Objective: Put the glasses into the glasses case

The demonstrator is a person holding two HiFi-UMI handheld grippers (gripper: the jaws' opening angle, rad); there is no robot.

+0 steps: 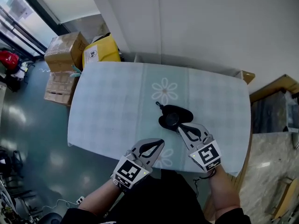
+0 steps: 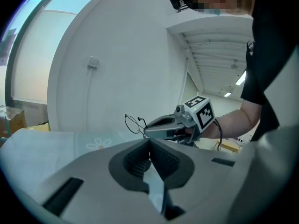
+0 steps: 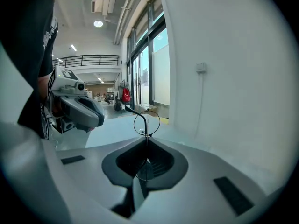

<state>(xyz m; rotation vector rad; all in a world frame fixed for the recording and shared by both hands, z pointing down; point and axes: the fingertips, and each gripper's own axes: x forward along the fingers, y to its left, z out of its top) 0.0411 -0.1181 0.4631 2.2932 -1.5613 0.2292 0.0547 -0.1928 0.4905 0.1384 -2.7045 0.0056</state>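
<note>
Pale checked tablecloth (image 1: 107, 106) with a flower print is covering the surface, and a black, rounded case (image 1: 174, 118) is lying near its middle. By the case, the right gripper (image 3: 146, 141) is pinching thin round wire glasses (image 3: 146, 122). Both gripper views are showing the frame clearly, while the head view is barely showing it. Beside it, the left gripper (image 2: 149, 141) is hovering with its jaws pressed together on nothing.

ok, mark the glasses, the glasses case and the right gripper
glasses (image 3: 147, 122), right gripper view, centre of the lens
glasses case (image 1: 174, 118), head view, middle of its dark body
right gripper (image 1: 179, 128), head view, between its fingertips
</note>
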